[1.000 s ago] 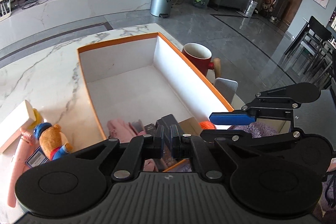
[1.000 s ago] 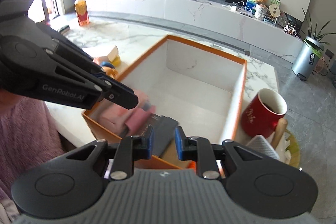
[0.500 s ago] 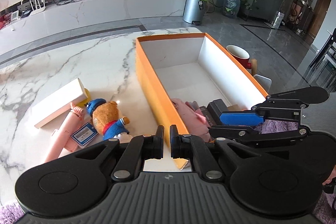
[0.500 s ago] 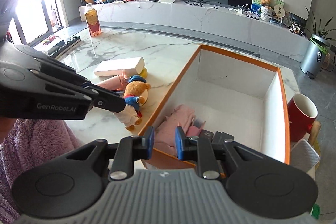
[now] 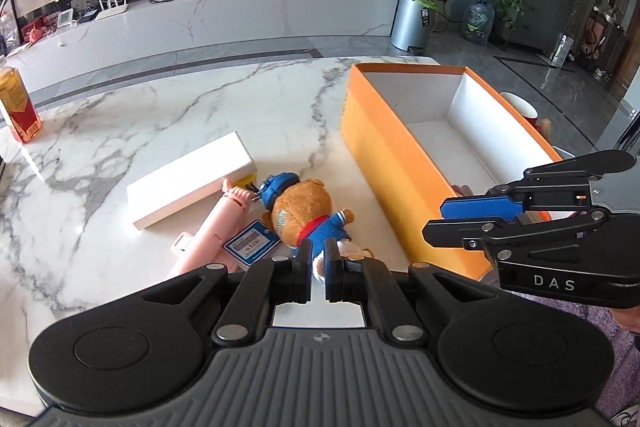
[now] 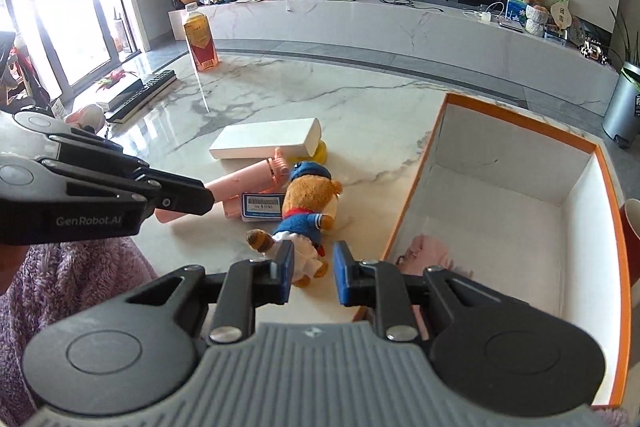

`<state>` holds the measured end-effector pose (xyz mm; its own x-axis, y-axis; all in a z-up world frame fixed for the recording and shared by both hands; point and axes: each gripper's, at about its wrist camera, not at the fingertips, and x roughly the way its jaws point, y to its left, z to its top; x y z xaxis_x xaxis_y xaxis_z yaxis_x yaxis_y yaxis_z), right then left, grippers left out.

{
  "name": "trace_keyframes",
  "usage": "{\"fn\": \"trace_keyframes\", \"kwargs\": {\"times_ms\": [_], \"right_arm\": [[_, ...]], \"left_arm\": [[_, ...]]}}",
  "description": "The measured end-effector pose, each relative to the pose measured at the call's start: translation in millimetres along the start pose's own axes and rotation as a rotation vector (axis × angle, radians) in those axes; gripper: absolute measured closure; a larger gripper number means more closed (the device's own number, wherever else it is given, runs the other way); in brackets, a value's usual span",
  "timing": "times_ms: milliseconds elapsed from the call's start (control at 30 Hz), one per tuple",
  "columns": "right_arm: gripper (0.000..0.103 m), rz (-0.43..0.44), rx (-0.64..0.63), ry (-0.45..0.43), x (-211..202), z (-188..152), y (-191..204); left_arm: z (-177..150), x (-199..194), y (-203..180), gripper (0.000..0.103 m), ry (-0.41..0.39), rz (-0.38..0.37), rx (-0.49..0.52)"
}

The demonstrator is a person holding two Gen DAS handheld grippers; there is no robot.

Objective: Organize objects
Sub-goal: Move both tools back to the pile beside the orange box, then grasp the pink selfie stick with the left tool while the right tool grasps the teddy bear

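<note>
A brown teddy bear (image 5: 304,211) in a blue cap and blue jacket lies on the marble table, left of the orange box (image 5: 384,155). A pink handheld gadget (image 5: 212,235), a blue-and-white tag (image 5: 252,247) and a long white box (image 5: 192,183) lie beside it. My left gripper (image 5: 318,267) hovers over the bear's legs, shut and empty. My right gripper (image 6: 314,269) also hangs above the bear's (image 6: 310,203) legs, open, gripping nothing. It shows at the right in the left wrist view (image 5: 460,215). Something pink (image 6: 430,251) lies inside the orange box (image 6: 416,187).
A bottle of amber drink (image 6: 200,39) stands at the table's far left. A red mug (image 6: 632,239) stands behind the box's right wall. A black bar-shaped device (image 6: 140,91) lies at the left edge. A purple sleeve (image 6: 72,279) is at lower left.
Both grippers have swung left, from over the near end of the orange box to above the teddy bear and the items around it. Neither pair of jaws has changed its gap.
</note>
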<state>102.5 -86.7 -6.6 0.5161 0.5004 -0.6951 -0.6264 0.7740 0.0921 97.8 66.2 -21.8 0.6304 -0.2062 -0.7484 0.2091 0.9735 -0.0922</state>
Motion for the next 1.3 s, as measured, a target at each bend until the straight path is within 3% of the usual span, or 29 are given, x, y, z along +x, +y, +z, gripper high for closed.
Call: {"fn": "trace_keyframes", "kwargs": {"times_ms": [133,367,500,667,767,900,1300], "right_arm": [[0.080,0.008,0.021,0.025,22.9,10.4,6.2],[0.080,-0.012,0.088,0.083,67.2,24.2,9.0],[0.065,-0.031,0.101,0.116,88.5,28.9,7.4],[0.054,-0.053,0.110,0.152,105.6,31.0,0.6],[0.054,-0.043,0.114,0.169,115.1,31.2,-1.1],[0.048,-0.045,0.092,0.179,122.5,31.6,0.6],[0.049,-0.049,0.083,0.235,140.0,29.1,2.0]], "left_arm": [[2.7,12.2,18.8,0.096,0.016,0.019,-0.006],[7.1,43.4,45.1,0.085,0.074,0.073,0.050],[6.8,61.7,51.9,0.074,0.116,0.107,0.107],[6.3,83.4,64.1,0.066,0.162,0.109,0.114],[8.1,92.0,67.4,0.060,0.176,0.101,0.123],[9.2,103.6,68.2,0.058,0.210,0.139,0.150],[5.3,116.7,74.4,0.054,0.272,0.134,0.124]]}}
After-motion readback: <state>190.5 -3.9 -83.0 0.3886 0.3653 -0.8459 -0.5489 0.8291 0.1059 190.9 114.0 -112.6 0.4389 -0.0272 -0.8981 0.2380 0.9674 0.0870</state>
